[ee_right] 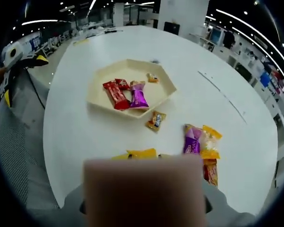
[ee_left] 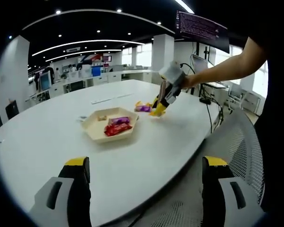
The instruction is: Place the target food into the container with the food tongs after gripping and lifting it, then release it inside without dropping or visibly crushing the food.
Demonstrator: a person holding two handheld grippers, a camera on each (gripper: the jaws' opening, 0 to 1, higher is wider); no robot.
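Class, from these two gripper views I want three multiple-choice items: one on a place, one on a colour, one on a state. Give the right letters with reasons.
1. Where do the red packets lie?
A. in the hexagonal tray
B. on the chair
C. on the floor

2. What colour is the table?
A. black
B. white
C. green

3. How do the left gripper's jaws stand?
A. closed on a packet
B. closed on nothing
C. apart

Key: 1 A, they rest inside the tray's rim; 2 B, its top is white in both views; 3 C, the table shows between the jaws.
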